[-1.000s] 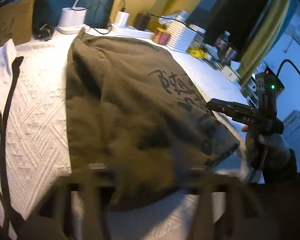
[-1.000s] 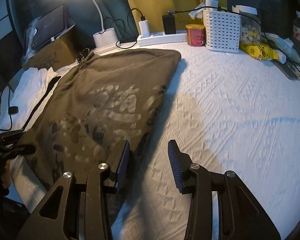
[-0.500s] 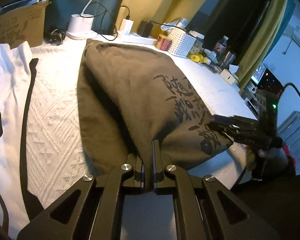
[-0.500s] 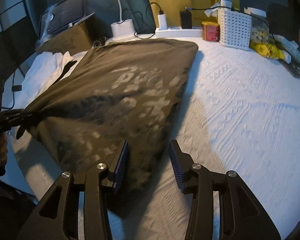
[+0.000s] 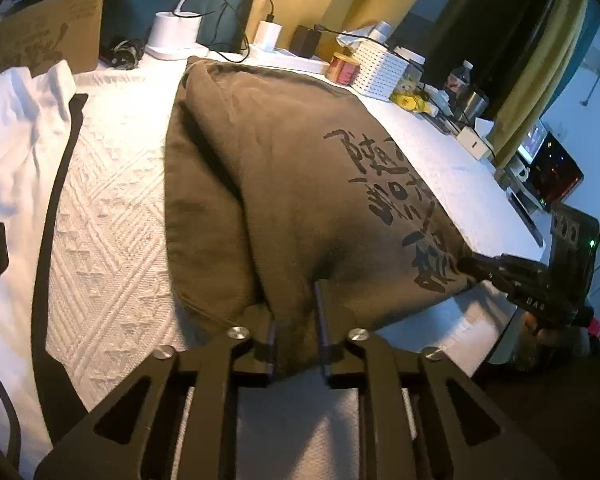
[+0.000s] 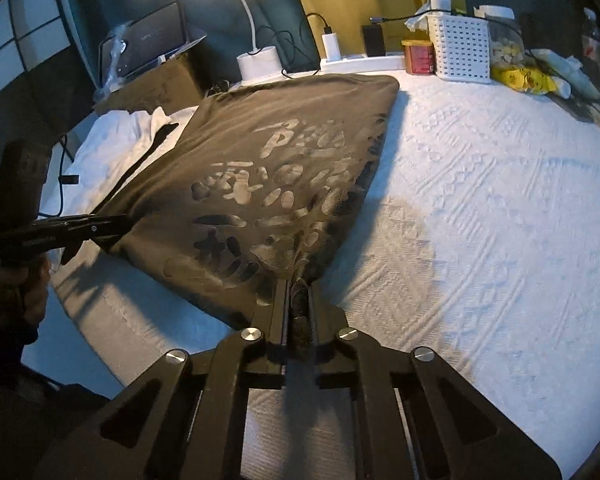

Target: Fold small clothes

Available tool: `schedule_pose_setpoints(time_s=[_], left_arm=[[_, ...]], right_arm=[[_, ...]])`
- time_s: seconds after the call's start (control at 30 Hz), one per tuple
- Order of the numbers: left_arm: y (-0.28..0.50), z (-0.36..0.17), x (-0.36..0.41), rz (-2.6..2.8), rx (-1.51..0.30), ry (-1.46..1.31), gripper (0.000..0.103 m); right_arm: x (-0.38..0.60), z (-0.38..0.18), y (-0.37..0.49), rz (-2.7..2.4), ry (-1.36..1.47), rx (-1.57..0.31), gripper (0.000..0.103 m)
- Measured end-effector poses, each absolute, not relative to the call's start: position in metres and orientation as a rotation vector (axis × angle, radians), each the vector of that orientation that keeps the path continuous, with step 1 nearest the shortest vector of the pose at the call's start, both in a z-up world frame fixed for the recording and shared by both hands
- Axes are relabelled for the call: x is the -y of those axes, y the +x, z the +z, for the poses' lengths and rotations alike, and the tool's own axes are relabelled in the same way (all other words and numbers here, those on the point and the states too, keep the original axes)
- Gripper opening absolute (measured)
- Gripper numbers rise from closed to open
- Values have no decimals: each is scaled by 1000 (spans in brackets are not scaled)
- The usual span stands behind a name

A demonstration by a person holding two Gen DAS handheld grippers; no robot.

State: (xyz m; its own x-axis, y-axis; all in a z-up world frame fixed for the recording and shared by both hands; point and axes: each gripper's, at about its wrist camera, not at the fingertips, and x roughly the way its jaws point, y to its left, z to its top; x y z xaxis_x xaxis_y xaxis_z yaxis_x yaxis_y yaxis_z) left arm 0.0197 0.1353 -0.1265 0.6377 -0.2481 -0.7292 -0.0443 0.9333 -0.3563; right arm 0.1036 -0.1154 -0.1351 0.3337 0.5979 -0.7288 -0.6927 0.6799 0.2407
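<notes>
An olive-brown T-shirt (image 5: pixel 284 184) with black printed characters lies on the white textured cloth; it also shows in the right wrist view (image 6: pixel 268 184). My left gripper (image 5: pixel 296 320) is shut on the shirt's near-left edge, with bunched cloth between the fingers. My right gripper (image 6: pixel 298 304) is shut on the near-right corner. Both lift the near edge slightly. The right gripper shows in the left wrist view (image 5: pixel 512 280), the left gripper in the right wrist view (image 6: pixel 112 226).
A white garment with a black strap (image 5: pixel 24 148) lies left of the shirt. At the back stand a lamp base (image 6: pixel 258 65), a power strip (image 6: pixel 360 63), a red tin (image 6: pixel 419 56), a white basket (image 6: pixel 462 46) and a cardboard box (image 5: pixel 44 36).
My right gripper has closed on the shirt's near-right corner; it was open before. My left gripper still holds the near edge, with more cloth bunched between its fingers.
</notes>
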Motion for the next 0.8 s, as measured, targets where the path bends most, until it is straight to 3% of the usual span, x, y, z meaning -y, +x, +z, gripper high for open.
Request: schedule_pose_setpoints(time_s=[0.03,0.1,0.13,0.8], left_arm=[[19,-125,-133,-124,-875,-354,30],[17,-123,-128,-132,-875,-342,54],[15,-122,-126,-133,-874,-339,56],[3,-127,-72,-158,-925,-257,59]], right_arm=[[118,-132,104,841,-121,-891,8],[124,-126,102,822,-143,-875,8],[128,-124,101,813,-155,-870,8],[181,-136,71,745,-117,-908,8]])
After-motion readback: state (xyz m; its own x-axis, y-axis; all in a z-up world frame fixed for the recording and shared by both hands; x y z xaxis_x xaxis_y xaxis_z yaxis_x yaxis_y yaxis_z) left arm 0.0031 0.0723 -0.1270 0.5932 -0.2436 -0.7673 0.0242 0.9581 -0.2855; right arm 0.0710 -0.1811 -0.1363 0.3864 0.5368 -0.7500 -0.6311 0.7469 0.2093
